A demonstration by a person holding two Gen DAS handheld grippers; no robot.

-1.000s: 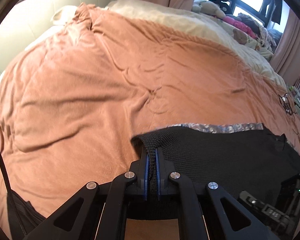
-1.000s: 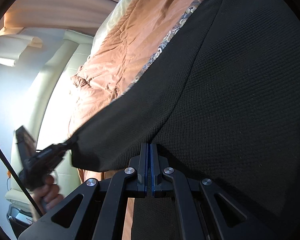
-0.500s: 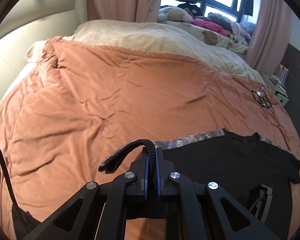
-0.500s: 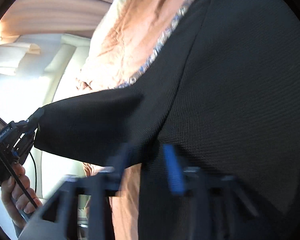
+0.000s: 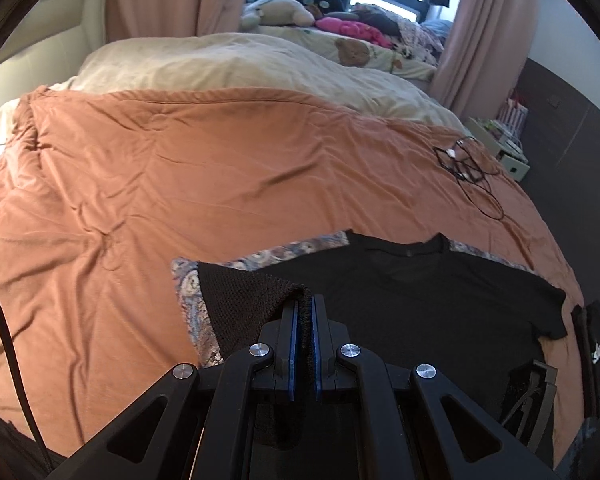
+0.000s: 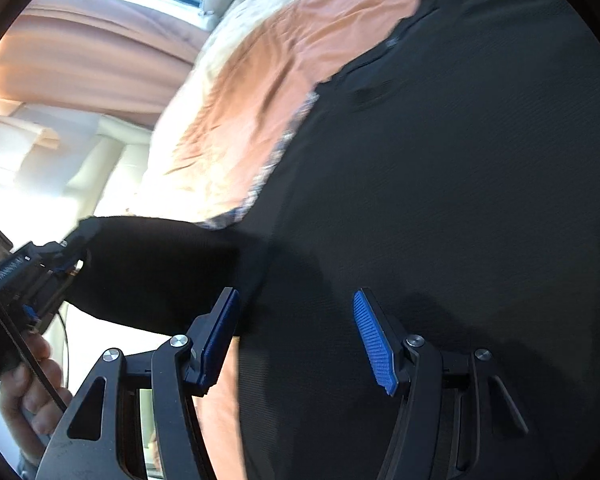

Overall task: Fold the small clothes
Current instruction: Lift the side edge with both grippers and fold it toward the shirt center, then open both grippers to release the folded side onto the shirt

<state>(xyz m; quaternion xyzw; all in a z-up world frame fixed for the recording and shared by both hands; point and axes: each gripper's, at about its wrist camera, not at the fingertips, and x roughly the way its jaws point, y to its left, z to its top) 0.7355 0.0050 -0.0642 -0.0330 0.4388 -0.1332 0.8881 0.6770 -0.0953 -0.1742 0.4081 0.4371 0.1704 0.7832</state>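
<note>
Lying flat on the bed: a black tee [image 5: 420, 300], short sleeves, round neck toward the far side, textured knit visible up close. It sits on a patterned cloth [image 5: 188, 280] (paisley-like print) that pokes out along the tee's far and left edges. Both rest on an orange duvet [image 5: 180, 180], rumpled.

Left claw [image 5: 305, 312]: clenched on the tee's left sleeve edge, fabric pinched between the blue pads and lifted off the bed; the sleeve drapes from the tips back toward the body. In the right wrist view the same claw [image 6: 66, 258] shows at the left edge with the sleeve stretched from it, a hand [image 6: 28, 392] gripping its handle.

Right claw [image 6: 296, 320]: released, jaws well apart, blue pads [image 6: 374, 344] clear of fabric. Tee [image 6: 440, 200] fills the frame beneath it; nothing gripped. Right view is motion-blurred, so fine detail is lost.

Containers: an open box [image 5: 508, 152] sits on the floor past the bed's right side, with what look like papers or small items inside; too small to tell.

Other: tangle of black cable [image 5: 468, 168] on the duvet's far right, well apart from the tee. A cream blanket [image 5: 240, 64] is beyond the duvet, with plush toys [image 5: 280, 10] by the window.
</note>
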